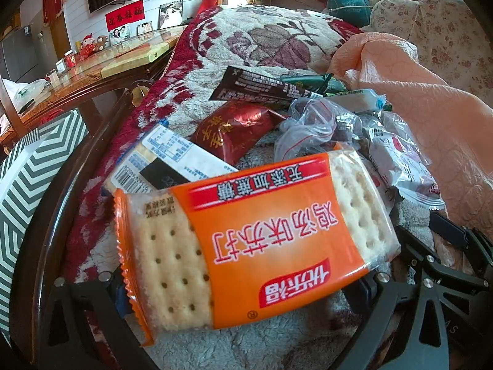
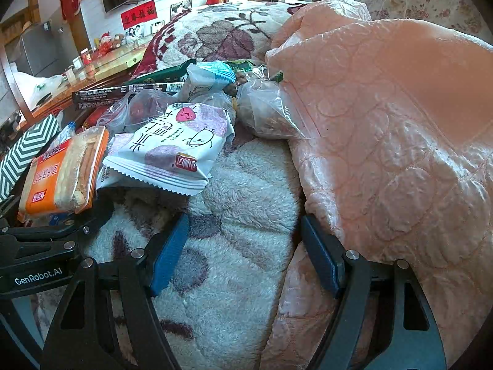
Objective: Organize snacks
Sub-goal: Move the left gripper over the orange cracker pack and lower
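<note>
- Left gripper (image 1: pixel 243 280) is seen closed on the orange cracker packet (image 1: pixel 255 243), which fills the lower middle of the left wrist view; the fingers themselves are hidden under the wrapper, so the depth of the bite cannot be told.
- Right gripper (image 2: pixel 246 246) is held wide and empty at the bottom of the right wrist view, its blue pads (image 2: pixel 168 252) hovering over the fleece blanket (image 2: pixel 240 185), with the right-hand pad just beside the peach quilt (image 2: pixel 385 129).
- In the right wrist view the packet appears at the far left, lifted and tilted, close to the white purple-dotted snack bag (image 2: pixel 175 151).
- A striped box (image 1: pixel 27 185) is seen at the left edge of the left wrist view; it is judged the likely place for the snacks, though its opening is not shown.
- The packet should be carried level and gripped gently, since the crackers inside would break under a hard squeeze.
- The wrapper looks slick, so a slow swing to the left is advised, and release only once the packet rests on something.
- The rest of the pile, among it the dark red pouch (image 1: pixel 237 129), the black stick packet (image 1: pixel 262 86) and the clear bags (image 1: pixel 320 123), lies in the middle right of the left wrist view; the empty gripper could be sent to the white bag, the nearest to it.
</note>
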